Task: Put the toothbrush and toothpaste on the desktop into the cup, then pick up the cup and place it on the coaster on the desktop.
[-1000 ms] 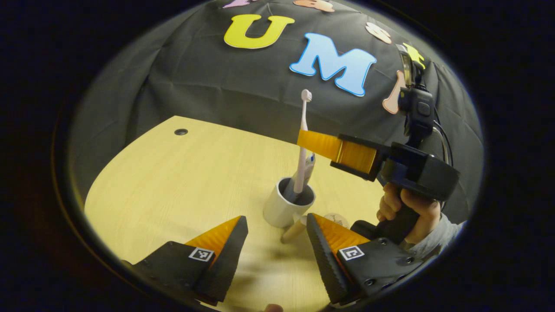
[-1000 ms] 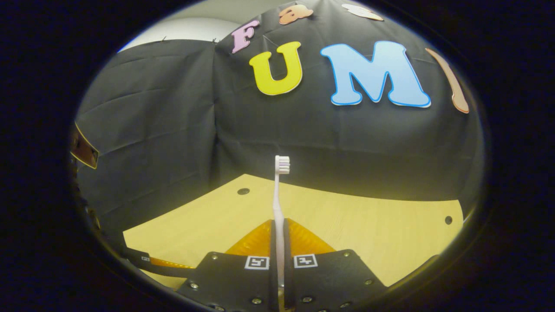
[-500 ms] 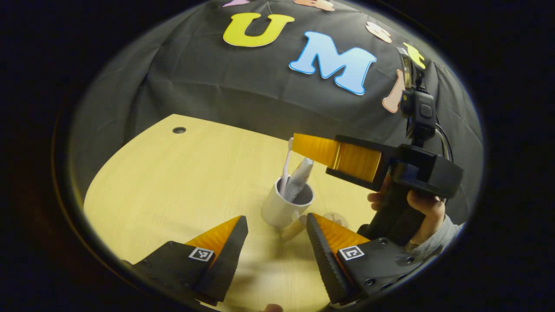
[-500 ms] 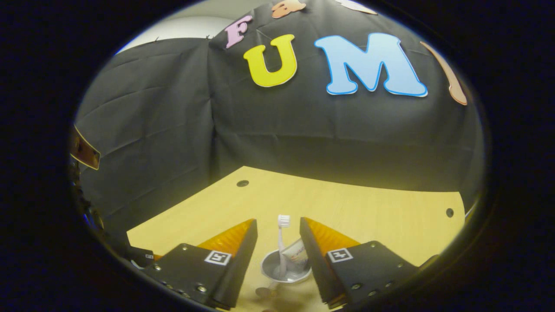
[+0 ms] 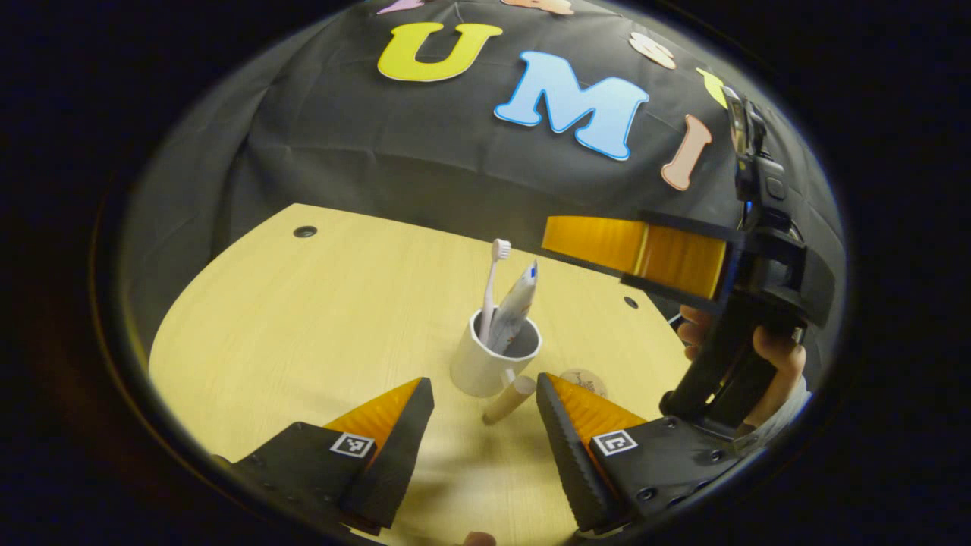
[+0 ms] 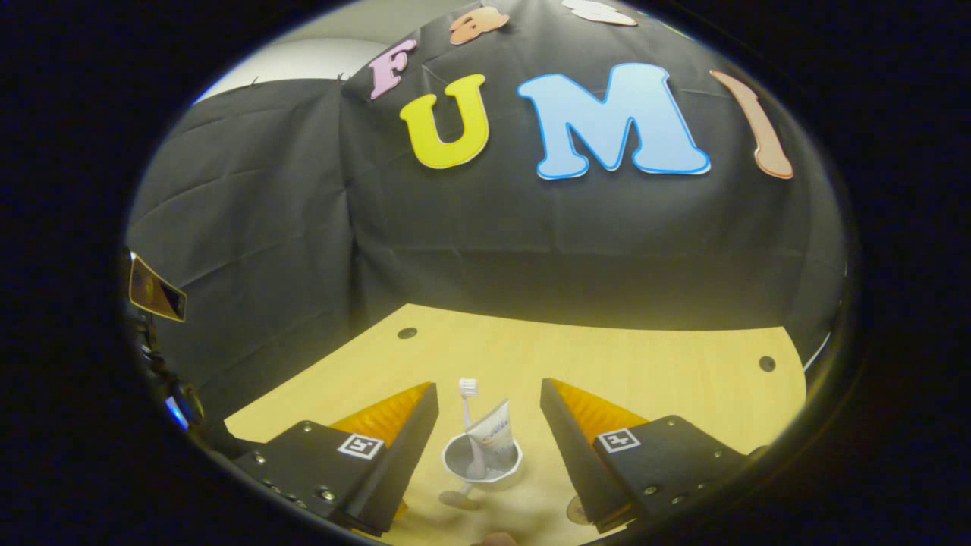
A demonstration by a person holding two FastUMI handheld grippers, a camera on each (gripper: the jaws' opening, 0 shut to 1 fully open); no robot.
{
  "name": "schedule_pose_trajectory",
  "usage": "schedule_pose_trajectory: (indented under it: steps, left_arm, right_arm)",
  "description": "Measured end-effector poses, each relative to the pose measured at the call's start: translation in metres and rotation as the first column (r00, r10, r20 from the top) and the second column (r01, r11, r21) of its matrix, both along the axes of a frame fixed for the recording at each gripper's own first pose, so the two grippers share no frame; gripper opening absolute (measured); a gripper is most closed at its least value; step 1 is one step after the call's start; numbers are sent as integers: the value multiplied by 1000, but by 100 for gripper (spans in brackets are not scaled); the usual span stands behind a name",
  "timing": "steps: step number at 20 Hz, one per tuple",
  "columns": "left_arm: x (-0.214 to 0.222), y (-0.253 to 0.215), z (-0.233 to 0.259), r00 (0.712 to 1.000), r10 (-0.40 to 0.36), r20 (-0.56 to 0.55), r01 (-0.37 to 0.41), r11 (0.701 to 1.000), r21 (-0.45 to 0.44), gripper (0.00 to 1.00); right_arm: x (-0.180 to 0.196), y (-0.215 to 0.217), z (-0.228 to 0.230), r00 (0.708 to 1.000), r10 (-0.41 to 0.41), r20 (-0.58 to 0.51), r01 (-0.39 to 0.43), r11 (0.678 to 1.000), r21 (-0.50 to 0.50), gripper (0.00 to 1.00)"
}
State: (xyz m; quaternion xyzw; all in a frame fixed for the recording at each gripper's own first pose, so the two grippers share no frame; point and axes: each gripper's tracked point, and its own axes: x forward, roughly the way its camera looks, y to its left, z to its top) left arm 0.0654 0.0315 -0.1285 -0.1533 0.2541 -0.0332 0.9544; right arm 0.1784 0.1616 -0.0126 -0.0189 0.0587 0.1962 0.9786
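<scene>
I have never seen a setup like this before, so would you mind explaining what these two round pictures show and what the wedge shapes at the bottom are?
Each picture comes from a fisheye camera riding on a hand-held two-finger gripper; there is no robot arm, a person holds one gripper in each hand. The wedges at the bottom of each picture are that gripper's own two fingers.

In the left gripper view, the left gripper is open and holds nothing. Farther off you see the right gripper and the hand holding it.

In the right gripper view, the right gripper is open above the cup and also holds nothing.

On the wooden desktop stands the white cup with a wooden handle. The toothbrush and toothpaste already stand in it. The round coaster lies just beside the cup.
</scene>
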Motion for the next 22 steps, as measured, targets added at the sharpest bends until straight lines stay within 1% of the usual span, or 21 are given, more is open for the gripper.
schedule_pose_trajectory:
  steps: [1,6,7,10,11,12,13,19,20,22]
  left_arm:
    - [1,-3,-1,1000,-3,-5,3,1000,0,87]
    - [5,-16,-4,999,-18,-28,18,1000,6,87]
    - [6,-19,-4,999,-24,-33,24,1000,11,89]
    - [12,-28,-9,998,-39,-57,40,999,20,89]
    - [13,-29,-12,997,-40,-67,42,999,26,87]
    - [15,-31,-14,996,-42,-74,44,999,29,89]
    - [17,-32,-15,996,-41,-80,43,999,30,87]
    - [28,-35,-30,991,-17,-135,18,1000,9,87]
    - [30,-35,-34,988,-14,-151,15,1000,7,89]
    - [34,-36,-41,984,-12,-179,14,1000,8,89]
  right_arm:
    - [-3,-6,3,1000,-10,2,10,1000,5,87]
    - [-17,-39,9,997,-79,19,78,997,9,87]
    - [-20,-45,9,996,-91,18,91,996,13,87]
    - [-34,-63,8,992,-125,3,125,991,38,87]
    - [-39,-70,7,991,-134,-5,134,990,48,87]
    - [-43,-75,6,990,-141,-12,141,989,54,87]
    - [-48,-82,4,989,-149,-15,150,987,56,87]
    - [-76,-131,2,973,-232,2,232,972,32,87]
    - [-80,-137,1,971,-240,1,240,970,33,87]
    - [-87,-147,1,967,-254,-4,254,966,41,87]
